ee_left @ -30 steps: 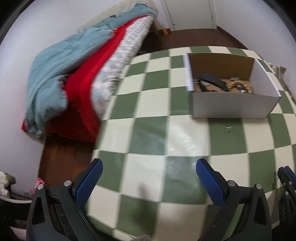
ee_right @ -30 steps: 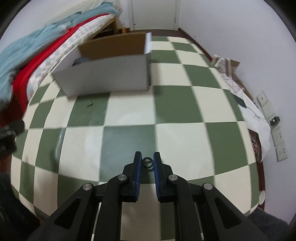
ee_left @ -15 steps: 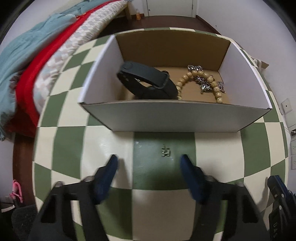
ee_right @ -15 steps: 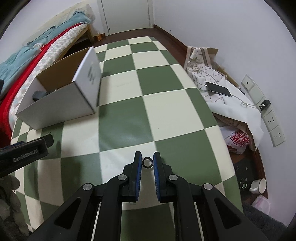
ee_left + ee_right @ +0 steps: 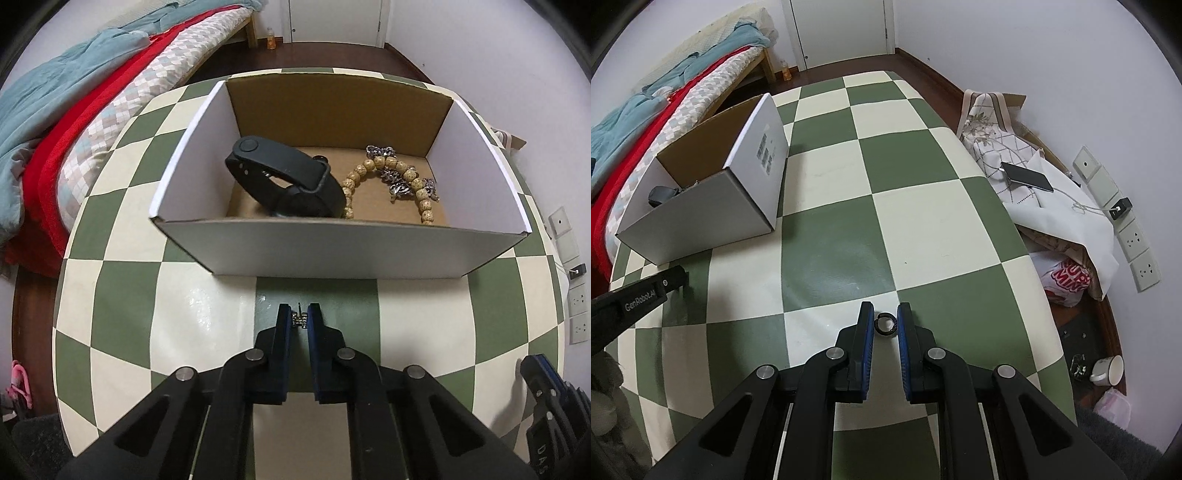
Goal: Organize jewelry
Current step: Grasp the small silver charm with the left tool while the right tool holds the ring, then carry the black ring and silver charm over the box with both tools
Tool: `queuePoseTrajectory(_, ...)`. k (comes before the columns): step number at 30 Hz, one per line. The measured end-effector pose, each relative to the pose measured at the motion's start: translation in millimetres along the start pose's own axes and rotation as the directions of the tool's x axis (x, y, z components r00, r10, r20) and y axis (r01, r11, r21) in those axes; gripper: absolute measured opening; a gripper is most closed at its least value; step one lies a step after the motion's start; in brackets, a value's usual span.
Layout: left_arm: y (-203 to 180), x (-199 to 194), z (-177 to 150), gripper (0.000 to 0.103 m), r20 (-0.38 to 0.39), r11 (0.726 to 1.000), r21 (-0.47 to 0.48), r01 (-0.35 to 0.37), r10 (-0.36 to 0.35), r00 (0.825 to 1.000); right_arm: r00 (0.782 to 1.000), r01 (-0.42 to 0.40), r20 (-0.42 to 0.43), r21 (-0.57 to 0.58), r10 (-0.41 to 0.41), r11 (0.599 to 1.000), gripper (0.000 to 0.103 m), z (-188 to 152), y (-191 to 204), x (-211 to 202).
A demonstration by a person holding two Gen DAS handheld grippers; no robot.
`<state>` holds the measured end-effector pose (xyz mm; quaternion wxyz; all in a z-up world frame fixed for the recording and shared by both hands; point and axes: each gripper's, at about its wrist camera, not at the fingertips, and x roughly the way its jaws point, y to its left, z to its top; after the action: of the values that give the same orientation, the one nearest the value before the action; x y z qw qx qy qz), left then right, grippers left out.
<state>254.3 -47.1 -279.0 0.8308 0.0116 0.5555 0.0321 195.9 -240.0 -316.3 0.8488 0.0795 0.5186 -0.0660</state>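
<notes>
Jewelry was partly sorted: a black band, a bead bracelet and a chain lay in the box by the tabletop's bed-side edge. The left gripper pinched a small earring before the box; the right gripper clasped a ring, both unboxed.

One box holds one black band, one beaded bracelet, one chain.
</notes>
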Motion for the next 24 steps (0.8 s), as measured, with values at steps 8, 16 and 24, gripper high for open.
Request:
queuePoseTrajectory(8,6.1,-24.0,-18.0,0.006,0.033,1.000,0.015,0.001,-0.002,0.999,0.999,-0.025,0.031,-0.011,0.025,1.000,0.013,1.6,7.8,-20.8)
queuePoseTrajectory(16,15.7,-75.8,-21.0,0.006,0.121,1.000,0.021,0.010,-0.012,0.993,0.992,-0.080,0.096,-0.032,0.083,0.996,0.013,14.2,26.2,-57.0)
queuePoseTrajectory(24,32.3,-128.1,15.8,0.006,0.237,1.000,-0.002,0.028,-0.026,0.971,0.974,-0.132,0.172,-0.087,0.146,0.987,0.013,44.7,56.2,-93.1)
